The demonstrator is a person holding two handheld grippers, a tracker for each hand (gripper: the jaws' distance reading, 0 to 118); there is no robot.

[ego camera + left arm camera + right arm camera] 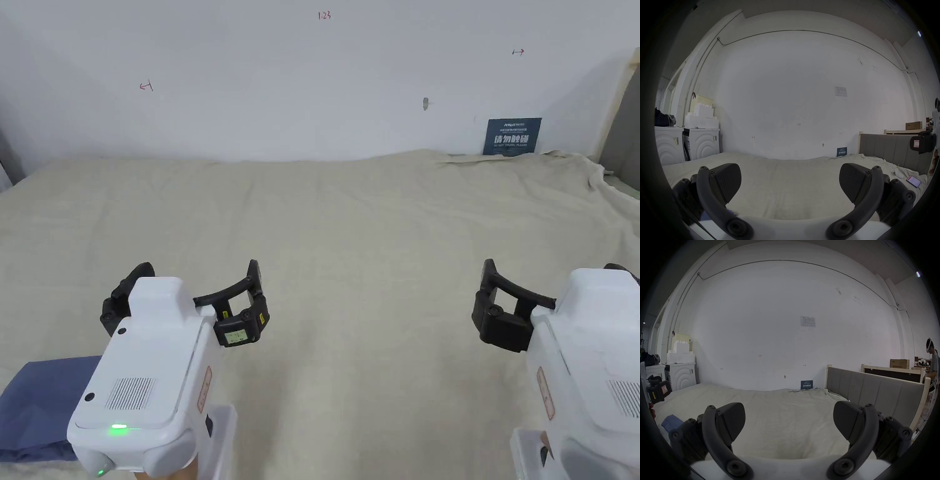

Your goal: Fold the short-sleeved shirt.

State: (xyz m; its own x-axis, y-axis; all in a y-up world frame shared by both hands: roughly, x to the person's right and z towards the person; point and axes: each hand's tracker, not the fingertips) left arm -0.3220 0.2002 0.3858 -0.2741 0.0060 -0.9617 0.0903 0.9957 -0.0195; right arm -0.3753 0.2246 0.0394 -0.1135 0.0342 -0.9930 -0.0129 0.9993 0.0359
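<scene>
Left gripper (197,284) wide apart w/ nothing between, blue shirt (37,406) beside

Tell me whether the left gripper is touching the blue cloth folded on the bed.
Cannot tell. In the head view the left gripper, jaws wide, overlaps the blue cloth, hiding any gap.
</scene>
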